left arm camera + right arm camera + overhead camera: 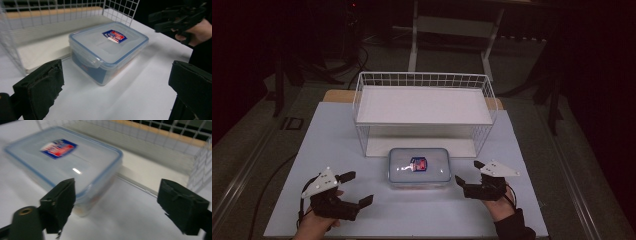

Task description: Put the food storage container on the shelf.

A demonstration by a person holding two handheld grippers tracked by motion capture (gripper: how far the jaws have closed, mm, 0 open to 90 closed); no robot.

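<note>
On the white table sheet [337, 150], just in front of the lower shelf of the white wire rack [422, 80], sits the clear rectangular plastic food box with a blue-rimmed snap lid and a red-and-blue label [419, 167]. It lies flat with its lid on, its back edge close to the rack's white base board [377, 146]; whether they touch I cannot tell.

The right gripper [469, 177] stands just off the box's right end with its jaws spread wide and nothing between them. The left gripper [356, 188] waits farther out on the left, its jaws also wide apart and empty.

The step in hand looks like taking the box from both ends, probably to put it in the rack. To do it well, bring both grippers in level and at the same height, each onto a short end below the lid rim, so the box rises flat rather than tipping. Avoid closing on the side latch flap [96, 62], which could spring open. The smooth plastic will likely slip, so press inward evenly, and mind the wire front of the rack above.
</note>
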